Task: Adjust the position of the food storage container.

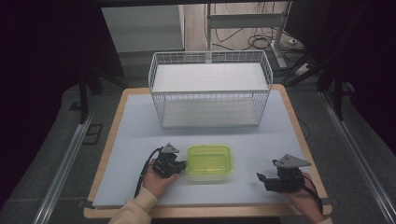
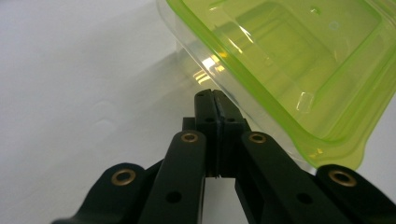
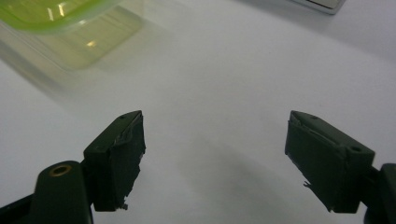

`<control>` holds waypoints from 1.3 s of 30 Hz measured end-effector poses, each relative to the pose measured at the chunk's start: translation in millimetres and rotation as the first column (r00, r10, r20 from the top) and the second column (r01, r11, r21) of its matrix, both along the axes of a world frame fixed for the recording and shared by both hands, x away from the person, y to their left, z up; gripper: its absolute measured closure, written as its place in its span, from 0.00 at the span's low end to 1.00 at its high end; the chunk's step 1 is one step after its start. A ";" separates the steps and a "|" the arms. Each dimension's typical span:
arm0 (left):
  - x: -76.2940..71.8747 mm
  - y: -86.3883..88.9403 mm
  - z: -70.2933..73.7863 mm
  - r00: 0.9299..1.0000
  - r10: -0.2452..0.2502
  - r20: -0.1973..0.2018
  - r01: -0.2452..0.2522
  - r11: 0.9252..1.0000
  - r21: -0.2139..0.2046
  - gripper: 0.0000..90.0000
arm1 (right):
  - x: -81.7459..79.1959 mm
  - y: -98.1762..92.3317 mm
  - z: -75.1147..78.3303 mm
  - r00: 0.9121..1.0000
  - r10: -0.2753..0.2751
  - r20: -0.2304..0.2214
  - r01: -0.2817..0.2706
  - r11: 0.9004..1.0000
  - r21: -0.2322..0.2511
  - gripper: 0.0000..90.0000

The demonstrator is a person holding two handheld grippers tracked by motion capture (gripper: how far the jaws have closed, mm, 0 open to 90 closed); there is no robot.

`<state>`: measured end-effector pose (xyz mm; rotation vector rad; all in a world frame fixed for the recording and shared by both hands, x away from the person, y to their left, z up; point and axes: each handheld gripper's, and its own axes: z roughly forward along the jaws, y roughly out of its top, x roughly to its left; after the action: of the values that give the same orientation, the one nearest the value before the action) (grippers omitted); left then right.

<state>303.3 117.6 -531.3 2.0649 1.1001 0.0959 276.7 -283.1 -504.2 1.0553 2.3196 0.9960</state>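
Nudging looks underway: left gripper [image 1: 181,164], jaws shut empty, touches the lime-lidded clear plastic box [image 1: 209,160]; right gripper [image 1: 262,179], jaws wide, should brace next.

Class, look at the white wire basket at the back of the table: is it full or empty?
Empty. Through the mesh of the white wire basket the high view shows a bare pale floor; the green container sits outside it.
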 end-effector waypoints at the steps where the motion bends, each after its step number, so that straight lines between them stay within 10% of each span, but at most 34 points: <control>1: 0.2 -2.9 0.1 1.000 -0.002 0.003 0.002 1.000 0.004 1.00 | 0.0 -0.1 0.1 1.000 0.003 -0.004 -0.003 1.000 0.007 0.22; 13: -3.5 9.0 0.4 1.000 0.025 0.012 -0.024 0.999 -0.030 1.00 | -1.5 0.9 2.9 1.000 0.012 0.005 -0.012 0.999 0.037 0.21; 30: -29.3 64.2 18.9 0.990 0.140 0.038 -0.131 0.977 -0.166 0.98 | 6.6 14.5 6.6 0.999 0.043 0.005 -0.043 0.984 0.171 0.17; 39: -29.9 65.3 26.2 0.989 0.147 0.016 -0.141 0.969 -0.204 0.46 | 6.8 10.2 7.6 1.000 0.030 -0.008 -0.028 0.976 0.217 0.17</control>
<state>273.4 183.0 -505.1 1.7971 1.1899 0.0841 283.5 -272.9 -496.7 1.1134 2.2797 1.2822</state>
